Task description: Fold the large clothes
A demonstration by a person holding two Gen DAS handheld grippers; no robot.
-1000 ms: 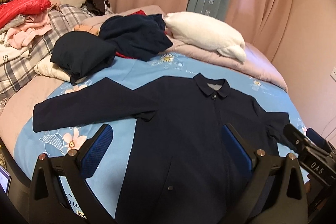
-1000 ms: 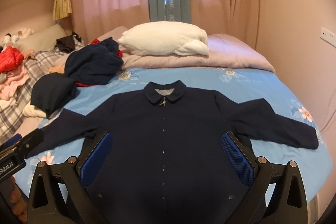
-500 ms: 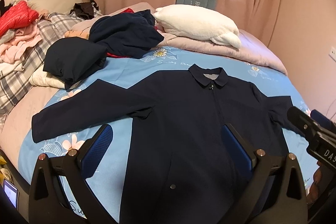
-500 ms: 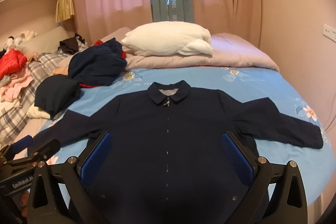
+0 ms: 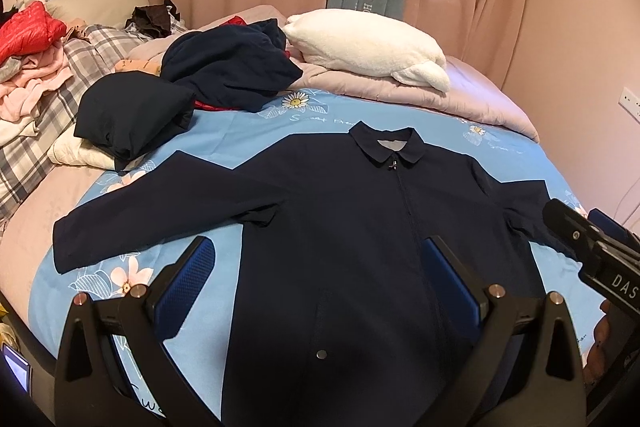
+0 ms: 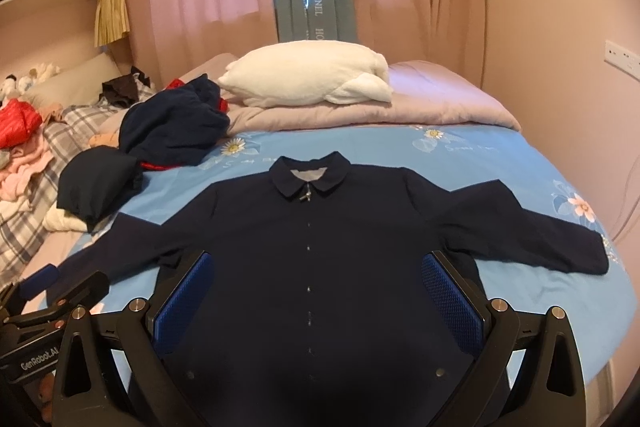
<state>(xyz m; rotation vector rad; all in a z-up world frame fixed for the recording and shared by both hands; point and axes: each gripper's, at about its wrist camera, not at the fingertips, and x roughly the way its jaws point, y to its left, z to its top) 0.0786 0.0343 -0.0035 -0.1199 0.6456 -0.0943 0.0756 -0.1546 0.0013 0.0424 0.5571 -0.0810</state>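
Curtain [image 6: 318, 7]: "HANEL"; left hand-held gripper [image 6: 36, 361]: "GenRobot.AI"

Bare blue sheet [image 6: 500, 155] around the jacket [image 6: 312, 247]; folded dark clothes [image 5: 132, 119] (left side) nearby.

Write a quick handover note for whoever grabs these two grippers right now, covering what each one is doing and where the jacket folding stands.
Left gripper: open, holding nothing, above the jacket's lower front.
Right gripper: open, holding nothing, above the jacket's lower middle.
Navy jacket: spread flat and face up on the blue floral sheet, zipped, collar toward the white pillow, both sleeves stretched outward.
Done: a dark folded garment sits at the left of the bed, next to a crumpled navy one.
Left: no fold made on this jacket yet; sleeves in, then the body. The crumpled one probably follows.
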